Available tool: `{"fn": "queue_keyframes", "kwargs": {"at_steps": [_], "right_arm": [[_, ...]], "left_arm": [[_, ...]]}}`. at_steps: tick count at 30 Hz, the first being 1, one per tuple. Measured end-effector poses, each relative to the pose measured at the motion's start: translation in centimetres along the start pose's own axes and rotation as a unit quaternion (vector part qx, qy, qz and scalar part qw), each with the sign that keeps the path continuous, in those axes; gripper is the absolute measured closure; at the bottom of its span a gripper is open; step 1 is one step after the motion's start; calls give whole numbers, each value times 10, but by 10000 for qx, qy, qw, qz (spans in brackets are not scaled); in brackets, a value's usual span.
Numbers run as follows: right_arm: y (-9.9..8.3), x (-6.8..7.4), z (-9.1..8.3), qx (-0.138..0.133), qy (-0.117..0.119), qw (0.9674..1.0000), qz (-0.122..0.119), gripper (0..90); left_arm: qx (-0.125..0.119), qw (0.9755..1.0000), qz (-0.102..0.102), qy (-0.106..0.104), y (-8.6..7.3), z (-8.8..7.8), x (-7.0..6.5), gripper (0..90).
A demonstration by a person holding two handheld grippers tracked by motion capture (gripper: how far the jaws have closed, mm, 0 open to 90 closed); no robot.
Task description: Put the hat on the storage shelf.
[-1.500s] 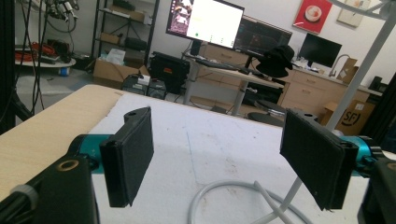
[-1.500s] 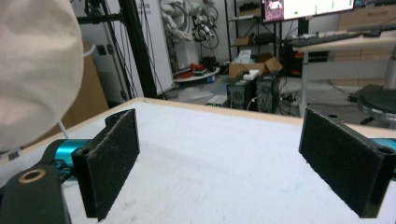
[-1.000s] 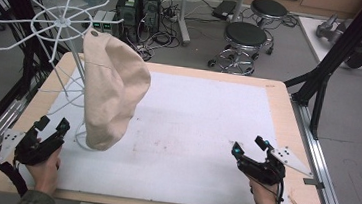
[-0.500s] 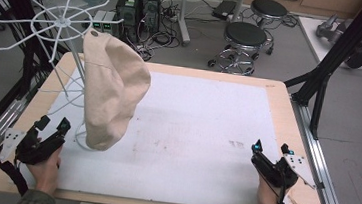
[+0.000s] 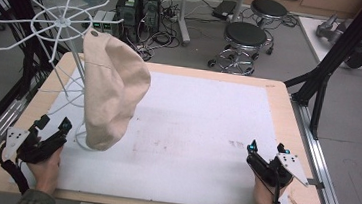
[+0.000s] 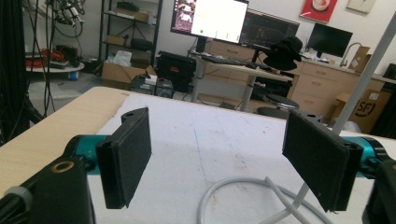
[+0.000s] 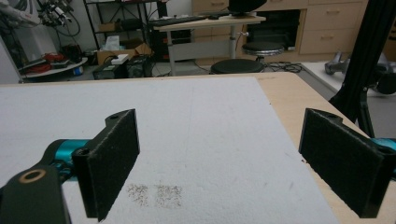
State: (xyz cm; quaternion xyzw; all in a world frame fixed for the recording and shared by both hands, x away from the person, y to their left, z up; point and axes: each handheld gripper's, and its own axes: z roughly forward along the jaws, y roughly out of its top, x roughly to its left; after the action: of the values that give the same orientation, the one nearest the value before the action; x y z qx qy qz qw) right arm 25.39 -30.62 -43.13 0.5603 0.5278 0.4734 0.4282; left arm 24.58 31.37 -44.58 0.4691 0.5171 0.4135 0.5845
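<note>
Over on the left, the left hand-held gripper (image 5: pixel 52 128) sits low at the near left corner of the tabletop (image 5: pixel 275 93), jaws spread wide and holding nothing. In the left gripper view its two black pads (image 6: pixel 128 154) stand well apart, and the rack's white ring base (image 6: pixel 233 191) curves on the mat between them. Just beside that gripper stands the white wire rack (image 5: pixel 61 22), its spokes fanning out above the tabletop's far left corner. A beige cloth bag (image 5: pixel 109 95) hangs from the rack, drooping down until its bottom end sits near the white mat (image 5: pixel 202 119); I cannot tell whether it touches. The mat covers most of the tabletop, with a faint grey smudge (image 5: pixel 237 144) toward the right. And on the right, the right hand-held gripper (image 5: pixel 265 157) rests at the near right corner, jaws released and empty, just past that smudge. In the right gripper view its pads (image 7: pixel 114 158) are far apart, with the smudge on the mat between them. Beyond the tabletop, two black stools (image 5: pixel 245 35) stand on the floor.
</note>
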Motion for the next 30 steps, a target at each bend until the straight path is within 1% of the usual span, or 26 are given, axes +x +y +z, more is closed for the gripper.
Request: {"fn": "queue_keyframes", "kwargs": {"at_steps": [3, 8, 25, 30], "right_arm": [[-1, -1, 0, 15, 42, 10000, 24, 115], [-1, -1, -1, 34, 75, 9999, 138, 115], [-2, -3, -1, 108, 163, 9997, 153, 114], [-2, -4, 0, 113, 157, 9997, 165, 115]], "left_arm": [[14, 10000, 0, 3, 0, 0, 0, 239], [28, 10000, 15, -6, 0, 0, -1, 240], [50, 10000, -10, -62, -1, 0, -2, 241], [59, 9999, -21, -81, -1, 1, -1, 241]]}}
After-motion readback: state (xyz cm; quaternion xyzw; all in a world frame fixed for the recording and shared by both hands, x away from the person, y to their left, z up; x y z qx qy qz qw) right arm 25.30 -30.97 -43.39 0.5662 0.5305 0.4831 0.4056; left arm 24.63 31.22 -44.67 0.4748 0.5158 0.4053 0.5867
